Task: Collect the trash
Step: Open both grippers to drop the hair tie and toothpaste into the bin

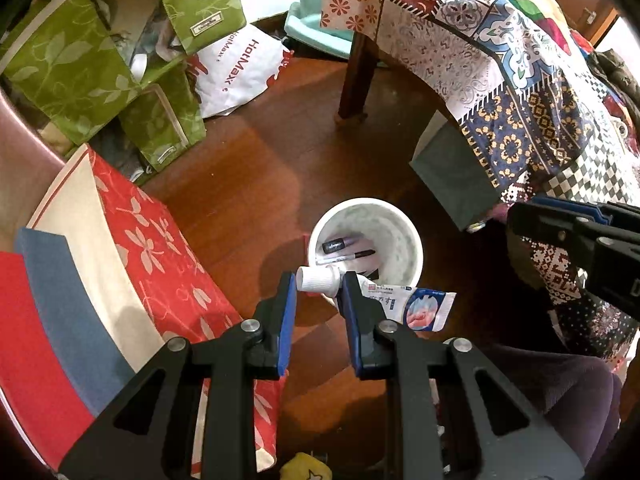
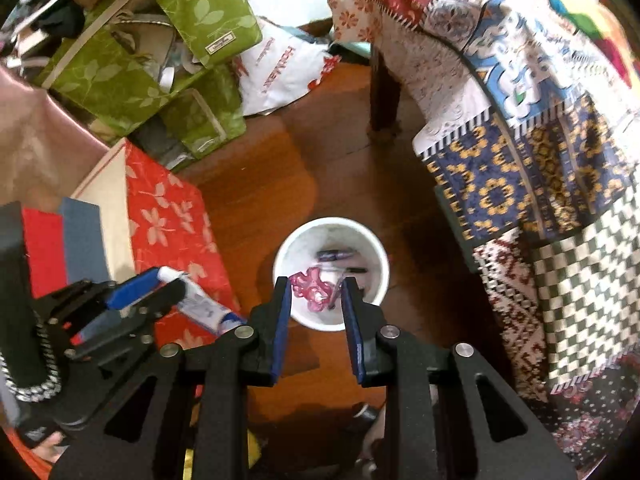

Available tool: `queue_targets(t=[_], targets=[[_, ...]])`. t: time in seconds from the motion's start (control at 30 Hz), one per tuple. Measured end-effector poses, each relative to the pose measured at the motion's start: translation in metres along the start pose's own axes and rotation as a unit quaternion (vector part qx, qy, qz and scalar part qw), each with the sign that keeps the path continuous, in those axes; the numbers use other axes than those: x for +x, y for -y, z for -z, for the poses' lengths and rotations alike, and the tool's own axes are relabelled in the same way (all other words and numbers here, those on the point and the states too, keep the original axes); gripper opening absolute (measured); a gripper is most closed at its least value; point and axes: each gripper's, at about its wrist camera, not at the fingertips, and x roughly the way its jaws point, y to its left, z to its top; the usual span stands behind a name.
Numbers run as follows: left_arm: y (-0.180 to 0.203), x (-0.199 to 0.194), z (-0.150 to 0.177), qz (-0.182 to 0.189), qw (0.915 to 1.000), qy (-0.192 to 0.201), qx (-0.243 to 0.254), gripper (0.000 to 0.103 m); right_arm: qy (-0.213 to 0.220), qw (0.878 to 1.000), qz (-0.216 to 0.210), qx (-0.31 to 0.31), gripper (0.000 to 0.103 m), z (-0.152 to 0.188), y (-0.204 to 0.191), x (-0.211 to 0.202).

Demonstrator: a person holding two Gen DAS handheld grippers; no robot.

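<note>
Right now both grippers hang over the white bin (image 1: 404, 236) standing on the wooden floor (image 1: 256, 168) at centre frame. The left gripper (image 1: 320, 286) is clamped narrow on a white-capped tube (image 1: 416, 304), gripped just behind the cap, its printed tail jutting out lower right past the bin's near rim. The right gripper (image 2: 316, 292) stands narrowly parted, and a crumpled pink-and-white wrapper (image 2: 312, 286) sits in the gap between its pads; whether the pads press it I cannot tell. Pens and a marker (image 1: 348, 254) already lie in the bin.

The likely slip: the tube is held crosswise at the rim, so letting go from here could tip it onto the floor. The light wrapper could cling to a pad or drift wide.

A red floral box (image 1: 160, 248) crowds the left, green leaf-print bags (image 1: 72, 64) fill the upper left, and a patchwork cloth (image 1: 500, 80) draped over a table closes the right.
</note>
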Motion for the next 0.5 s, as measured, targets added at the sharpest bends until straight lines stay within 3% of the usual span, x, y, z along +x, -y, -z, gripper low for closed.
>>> queue_targets(t=[0.13,0.43,0.5], targets=[[0.007,0.013,-0.012,0.0,0.9999,-0.013,-0.001,0.022,-0.001,1.0,0.006,-0.003,0.043,-0.004,0.003,0.001],[0.032,0.037,-0.035,0.022,0.9986,-0.047,-0.006,0.024,0.014,0.999,0.027,-0.011,0.043,0.0,0.021,-0.012],[0.039,0.036,-0.037,0.023,0.9986,-0.047,0.002,0.033,0.017,0.999,0.034,-0.014,0.043,0.002,0.024,-0.015]])
